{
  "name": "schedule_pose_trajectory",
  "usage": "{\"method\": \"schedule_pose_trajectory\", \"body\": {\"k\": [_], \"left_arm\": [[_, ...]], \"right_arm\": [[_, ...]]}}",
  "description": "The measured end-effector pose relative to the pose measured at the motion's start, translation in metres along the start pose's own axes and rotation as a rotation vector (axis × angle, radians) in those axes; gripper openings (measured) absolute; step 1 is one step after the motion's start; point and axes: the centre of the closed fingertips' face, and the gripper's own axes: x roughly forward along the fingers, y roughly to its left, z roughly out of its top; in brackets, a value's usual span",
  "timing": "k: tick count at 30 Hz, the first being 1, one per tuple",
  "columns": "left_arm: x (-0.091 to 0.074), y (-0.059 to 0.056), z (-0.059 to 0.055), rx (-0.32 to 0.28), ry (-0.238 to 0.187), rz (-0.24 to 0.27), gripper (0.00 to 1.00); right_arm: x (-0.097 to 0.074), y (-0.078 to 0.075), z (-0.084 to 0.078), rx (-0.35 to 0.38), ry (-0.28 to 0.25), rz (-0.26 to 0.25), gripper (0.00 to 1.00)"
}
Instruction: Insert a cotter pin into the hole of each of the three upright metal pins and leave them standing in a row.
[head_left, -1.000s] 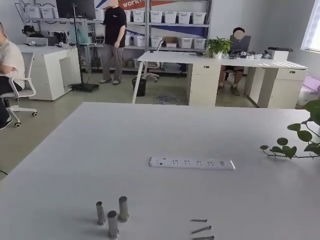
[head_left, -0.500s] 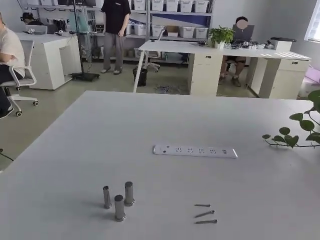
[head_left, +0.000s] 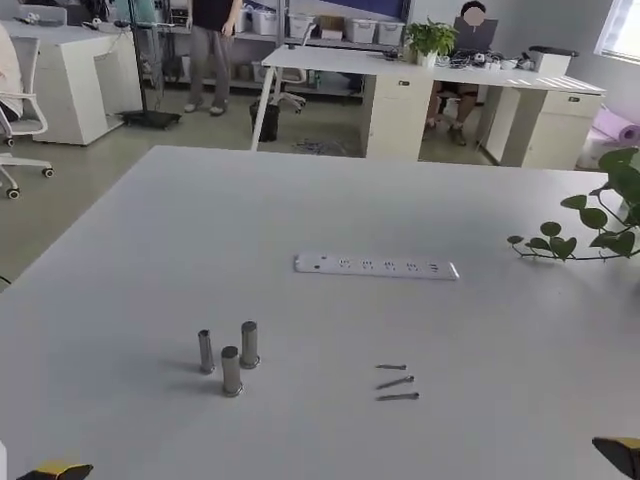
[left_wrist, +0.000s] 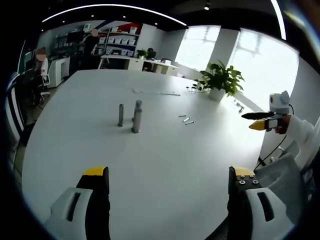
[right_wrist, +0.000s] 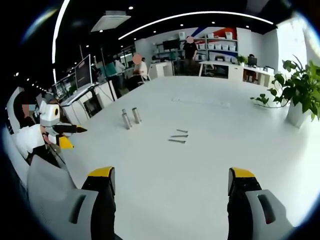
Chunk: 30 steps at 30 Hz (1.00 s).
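Three upright metal pins (head_left: 231, 370) stand in a tight cluster on the white table (head_left: 300, 210), left of centre. Three cotter pins (head_left: 395, 382) lie flat in a small stack to their right. My left gripper (head_left: 55, 471) peeks in at the bottom left corner and my right gripper (head_left: 620, 455) at the bottom right, both well short of the parts. In the left gripper view the metal pins (left_wrist: 136, 117) and cotter pins (left_wrist: 185, 119) lie far ahead of the open left gripper (left_wrist: 168, 172). The right gripper (right_wrist: 171, 173) is open too, with the metal pins (right_wrist: 126, 120) and cotter pins (right_wrist: 177, 136) ahead.
A white power strip (head_left: 377, 266) lies across the table beyond the parts. A leafy plant (head_left: 600, 215) trails over the right edge. Desks, shelves and people are across the room behind the table.
The head camera has tilted down, so the parts sit higher in the picture. Both gripper tips have come into the bottom corners. Nothing on the table has moved.
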Motion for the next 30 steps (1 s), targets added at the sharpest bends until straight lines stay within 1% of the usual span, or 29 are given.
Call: {"method": "schedule_pose_trajectory", "body": {"k": [2,6,11,14,15,16,17,18,20,21,24,26,30], "left_arm": [[0.002,0.0,0.003,0.005,-0.002,-0.005,0.99],[0.006,0.007,0.011,0.01,-0.016,0.004,0.99],[0.014,0.016,0.021,0.027,-0.02,0.012,0.99],[0.019,0.02,0.025,0.024,-0.024,0.014,0.99],[0.022,0.022,0.026,0.02,-0.024,0.012,0.99],[0.023,0.022,0.026,0.018,-0.021,0.01,0.95],[0.025,0.023,0.026,0.021,-0.022,0.009,0.88],[0.026,0.024,0.026,0.02,-0.023,0.008,0.86],[0.03,0.025,0.025,0.005,-0.018,0.006,0.9],[0.032,0.024,0.024,0.005,-0.013,0.001,0.9],[0.039,0.025,0.024,0.023,0.0,-0.01,0.87],[0.044,0.021,0.023,0.04,0.014,-0.044,0.88],[0.055,0.024,0.029,0.064,0.012,-0.038,0.87]], "right_arm": [[-0.001,0.0,0.002,0.0,-0.003,-0.003,0.92],[-0.001,0.0,0.002,0.0,-0.004,-0.009,0.92],[-0.001,-0.001,0.001,0.003,0.005,-0.013,0.92],[-0.001,-0.002,0.0,0.004,0.011,-0.011,0.92],[0.0,-0.001,-0.001,0.004,0.014,-0.01,0.92],[0.0,-0.002,-0.001,0.002,0.017,-0.009,0.92],[0.0,-0.002,-0.001,0.0,0.017,-0.012,0.92],[0.0,-0.005,-0.002,-0.001,0.021,-0.017,0.92],[0.001,-0.008,-0.002,0.001,0.022,-0.021,0.92],[0.001,-0.009,-0.002,0.004,0.021,-0.022,0.92],[0.0,-0.012,-0.002,0.004,0.024,-0.025,0.91],[0.0,-0.014,-0.003,0.006,0.026,-0.029,0.91],[0.001,-0.016,-0.004,0.009,0.033,-0.032,0.91]]}}
